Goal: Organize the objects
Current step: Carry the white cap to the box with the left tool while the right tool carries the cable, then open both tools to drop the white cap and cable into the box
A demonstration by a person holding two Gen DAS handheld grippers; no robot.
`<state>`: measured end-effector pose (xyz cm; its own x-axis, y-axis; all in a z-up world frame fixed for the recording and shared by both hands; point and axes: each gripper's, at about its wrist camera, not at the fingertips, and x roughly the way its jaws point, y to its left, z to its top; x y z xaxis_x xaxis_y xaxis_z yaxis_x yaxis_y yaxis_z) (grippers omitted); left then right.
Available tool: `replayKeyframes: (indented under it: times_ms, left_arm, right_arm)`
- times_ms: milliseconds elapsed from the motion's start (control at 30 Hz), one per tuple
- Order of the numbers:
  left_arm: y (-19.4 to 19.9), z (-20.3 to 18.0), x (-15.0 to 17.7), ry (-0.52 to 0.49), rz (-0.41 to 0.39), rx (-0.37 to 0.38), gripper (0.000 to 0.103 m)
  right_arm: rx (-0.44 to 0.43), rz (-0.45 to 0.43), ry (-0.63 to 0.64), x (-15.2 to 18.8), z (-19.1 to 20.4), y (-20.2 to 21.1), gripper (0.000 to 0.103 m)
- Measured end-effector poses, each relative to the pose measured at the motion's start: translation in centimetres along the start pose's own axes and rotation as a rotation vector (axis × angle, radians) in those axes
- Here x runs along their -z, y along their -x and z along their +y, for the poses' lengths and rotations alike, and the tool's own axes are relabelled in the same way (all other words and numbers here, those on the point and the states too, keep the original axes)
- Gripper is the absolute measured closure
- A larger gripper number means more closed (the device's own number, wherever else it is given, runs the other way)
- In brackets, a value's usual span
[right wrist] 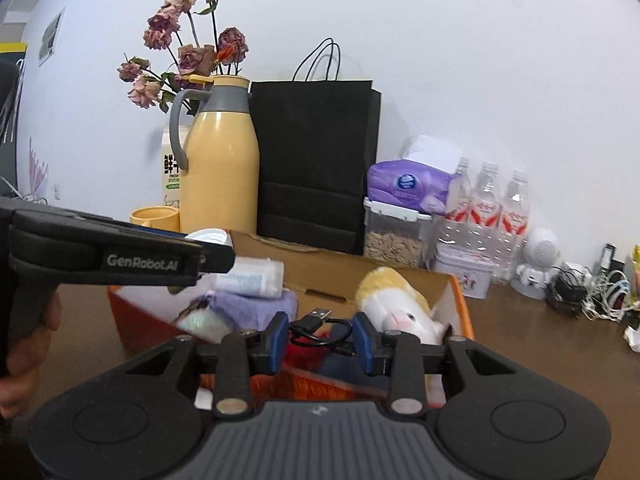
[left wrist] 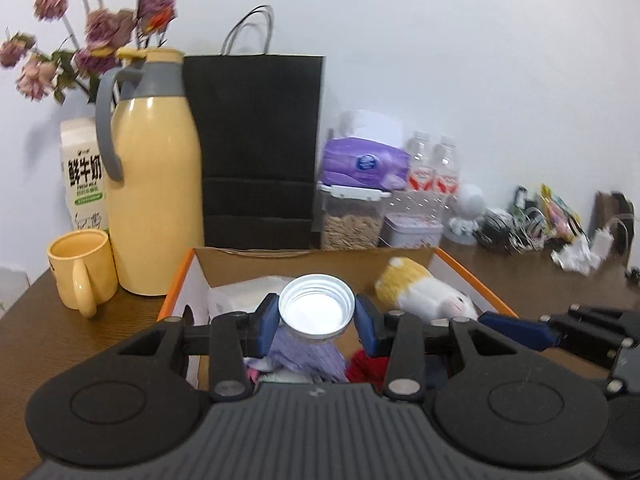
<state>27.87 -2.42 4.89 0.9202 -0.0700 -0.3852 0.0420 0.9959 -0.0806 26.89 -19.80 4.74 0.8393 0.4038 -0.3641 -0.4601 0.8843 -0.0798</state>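
Left gripper: narrow, its blue pads pressed on either side of a small clear jar with a white screw lid, held over the box
Right gripper: narrow too, clamped on a coiled black USB cable whose plug sticks up between the fingers
Hand: a hand shows at the left edge of the right wrist view, gripping the left tool's handle
Orange-rimmed cardboard box: directly below both grippers, already holding a plush toy in yellow and white, a purple cloth, something red and a small white container
Yellow mug: just beside the box's left wall, on the brown table
Yellow thermos jug: close behind the mug, with a milk carton behind it
Far row: black paper bag, purple tissue pack on a clear seed canister, water bottles, then a tangle of cables near the wall
Risk, jar: my reading is that the round wall is pinched at only two spots, so a tilt could let it roll out and drop into the box
Risk, cable: loose loops may snag the box rim or the plush toy
Risk, crowding: both tools are close together and could knock each other
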Motion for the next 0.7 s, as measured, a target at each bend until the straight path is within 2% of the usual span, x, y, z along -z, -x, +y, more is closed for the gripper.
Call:
replayKeyframes:
  times_ms: [300, 500, 567, 667, 700]
  left_arm:
    - [-4.0, 1.8, -0.2, 0.044, 0.056, -0.026, 0.062]
    - [-5.9, 2.6, 0.4, 0.05, 0.106, -0.04, 0.062]
    - [-6.0, 2.5, 0.6, 0.041, 0.111, -0.048, 0.057]
    - [-5.5, 2.2, 0.8, 0.018, 0.086, -0.053, 0.028]
    - [-5.2, 2.0, 0.8, 0.011, 0.073, -0.064, 0.01]
  right_arm:
    - [0.004, 0.036, -0.008, -1.2, 0.9, -5.9, 0.069]
    - [0.005, 0.07, -0.024, -0.2, 0.5, -7.9, 0.069]
    - [0.002, 0.084, -0.037, 0.1, 0.2, -8.2, 0.069]
    - [-0.001, 0.088, -0.051, 0.2, -0.2, -8.0, 0.065]
    - [-0.002, 0.086, -0.052, 0.2, -0.2, -7.9, 0.057]
